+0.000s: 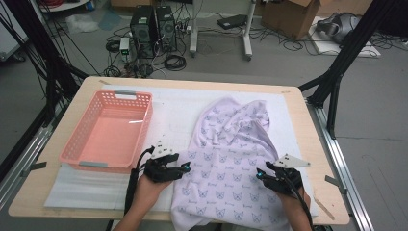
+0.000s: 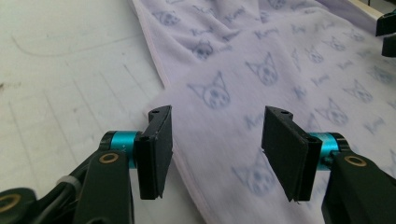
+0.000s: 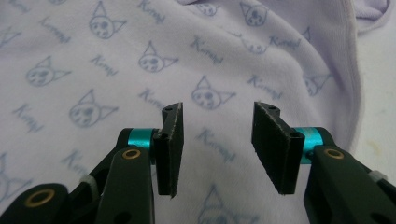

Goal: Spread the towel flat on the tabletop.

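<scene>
Jaws of both the left gripper and the right gripper stand spread, pinching nothing, each over the lilac cloth near the desk's front edge. That cloth lies partly smoothed toward the front, hanging over the edge, but is bunched and rumpled toward the back right. Judging by this, folding has barely begun; the pink basket at the left edge holds nothing.
</scene>
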A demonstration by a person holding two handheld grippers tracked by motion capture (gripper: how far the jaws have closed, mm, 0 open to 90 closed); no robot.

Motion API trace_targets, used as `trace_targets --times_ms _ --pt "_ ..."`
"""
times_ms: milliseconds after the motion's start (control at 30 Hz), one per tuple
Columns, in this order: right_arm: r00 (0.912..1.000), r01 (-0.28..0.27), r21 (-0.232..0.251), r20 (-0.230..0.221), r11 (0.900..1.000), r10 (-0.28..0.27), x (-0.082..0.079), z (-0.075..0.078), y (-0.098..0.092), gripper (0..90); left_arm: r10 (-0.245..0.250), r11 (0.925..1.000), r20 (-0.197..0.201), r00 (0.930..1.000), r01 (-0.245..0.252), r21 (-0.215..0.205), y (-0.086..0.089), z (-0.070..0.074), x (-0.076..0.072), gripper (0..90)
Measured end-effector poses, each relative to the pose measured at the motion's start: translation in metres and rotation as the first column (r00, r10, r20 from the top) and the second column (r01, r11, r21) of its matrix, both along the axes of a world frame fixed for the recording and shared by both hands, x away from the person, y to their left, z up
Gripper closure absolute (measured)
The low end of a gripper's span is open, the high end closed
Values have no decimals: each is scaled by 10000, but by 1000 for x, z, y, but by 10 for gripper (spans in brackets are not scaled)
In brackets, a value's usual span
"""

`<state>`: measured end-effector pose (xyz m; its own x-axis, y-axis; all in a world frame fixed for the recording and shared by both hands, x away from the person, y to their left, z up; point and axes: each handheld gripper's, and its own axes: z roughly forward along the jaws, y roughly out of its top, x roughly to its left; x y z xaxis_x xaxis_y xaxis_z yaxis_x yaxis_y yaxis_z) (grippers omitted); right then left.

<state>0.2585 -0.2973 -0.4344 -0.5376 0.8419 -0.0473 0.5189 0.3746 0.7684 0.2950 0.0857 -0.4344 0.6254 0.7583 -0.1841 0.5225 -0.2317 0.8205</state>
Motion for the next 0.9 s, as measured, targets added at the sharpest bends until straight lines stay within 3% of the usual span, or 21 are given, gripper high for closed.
trace_targets --times_ms 100,267,333,433,500,533,600,733,900 --pt "9998 77 -77 -155 9999 -78 13 -2 1 536 144 9999 -164 9998 -143 46 -6 -5 16 426" --pt "9998 27 -298 -210 9996 -33 35 -6 4 543 47 9999 -212 9998 -44 113 -11 -17 28 462" --pt "9999 123 -378 -90 9992 -127 44 -8 5 528 -52 10000 -149 9999 53 53 -10 -17 28 537" --pt "9997 -27 -370 -243 9993 18 58 -12 7 513 -243 9974 53 9997 239 674 -16 -16 25 698" --pt "9991 -161 -18 -400 9999 160 64 -13 6 583 -372 9968 -40 9993 374 701 -17 -13 23 794" --pt "9981 -339 123 -511 9993 345 65 -13 5 699 -470 9958 -42 9989 472 786 -16 -12 22 828" --pt "9954 -713 193 -629 9973 723 62 -12 5 867 -708 9929 160 9974 690 965 -15 -10 16 845" --pt "9896 -1208 110 -776 9926 1213 48 -9 1 877 -929 9950 95 9956 925 386 -9 -9 1 849" --pt "9819 -1688 377 -805 9849 1713 14 -5 -12 880 -1414 9899 128 9899 1413 104 -1 -7 -23 851"
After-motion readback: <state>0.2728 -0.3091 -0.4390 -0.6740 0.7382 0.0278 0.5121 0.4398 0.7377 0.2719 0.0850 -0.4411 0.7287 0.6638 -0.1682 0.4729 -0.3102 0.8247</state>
